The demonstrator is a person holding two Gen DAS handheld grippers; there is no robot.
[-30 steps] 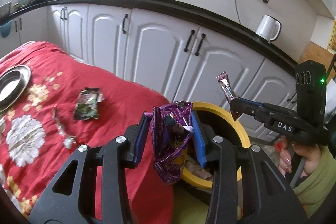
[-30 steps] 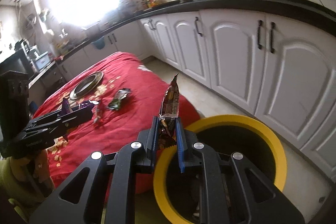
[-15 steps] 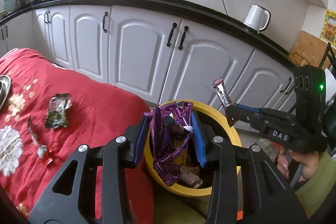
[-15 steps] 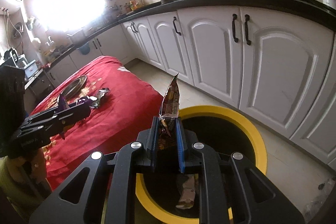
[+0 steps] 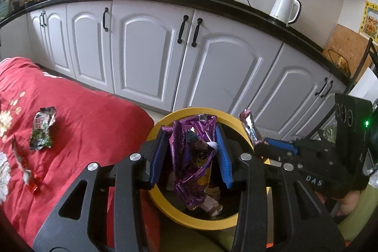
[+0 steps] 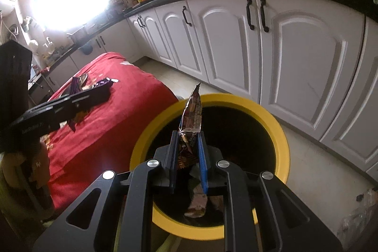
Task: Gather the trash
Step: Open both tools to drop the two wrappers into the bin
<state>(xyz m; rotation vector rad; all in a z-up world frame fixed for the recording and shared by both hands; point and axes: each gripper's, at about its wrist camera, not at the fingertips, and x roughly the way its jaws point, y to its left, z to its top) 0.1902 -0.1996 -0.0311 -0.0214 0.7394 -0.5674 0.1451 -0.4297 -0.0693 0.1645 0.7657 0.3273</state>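
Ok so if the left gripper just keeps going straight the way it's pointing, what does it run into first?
Most likely the trash already lying inside the yellow bin. The left gripper, shut on a purple snack bag, points down into the bin's mouth; depth is hard to judge.

in the left wrist view, the bin (image 5: 165, 124) is seen at lower centre, just right of the cloth-covered table (image 5: 94, 124). a wrapper (image 5: 42, 129) is laid on the table at the left edge. cabinets (image 5: 151, 58) are ranged behind both, and a kettle (image 5: 284, 7) is set on the counter at upper right.
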